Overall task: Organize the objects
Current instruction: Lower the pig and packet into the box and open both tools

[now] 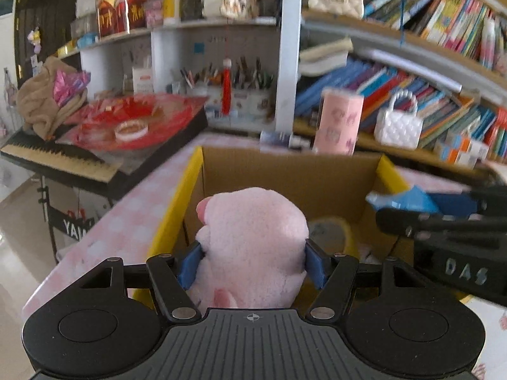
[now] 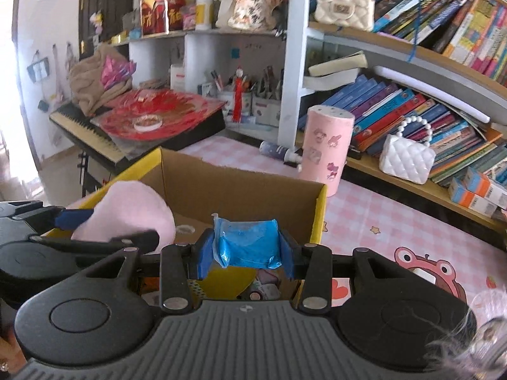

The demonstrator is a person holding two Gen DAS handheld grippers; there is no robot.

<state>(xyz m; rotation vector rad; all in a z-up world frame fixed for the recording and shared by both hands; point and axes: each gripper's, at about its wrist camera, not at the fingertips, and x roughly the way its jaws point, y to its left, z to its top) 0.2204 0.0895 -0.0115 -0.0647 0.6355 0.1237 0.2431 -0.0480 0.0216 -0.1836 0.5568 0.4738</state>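
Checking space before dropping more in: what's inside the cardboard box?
In the box: a tape roll and small colourful items on the bottom. The pink plush and blue packet hide the rest.

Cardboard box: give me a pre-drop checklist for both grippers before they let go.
1. Left gripper clamps the pink plush: ok.
2. Right gripper clamps the blue packet: ok.
3. Plush over the open box: ok, inner walls show behind it.
4. Packet over the box: ok, box contents show below it in the right wrist view.
5. Room inside: cannot tell; a tape roll and small items already lie on the bottom.
6. Grippers clear of each other: cannot tell; they are side by side and close.
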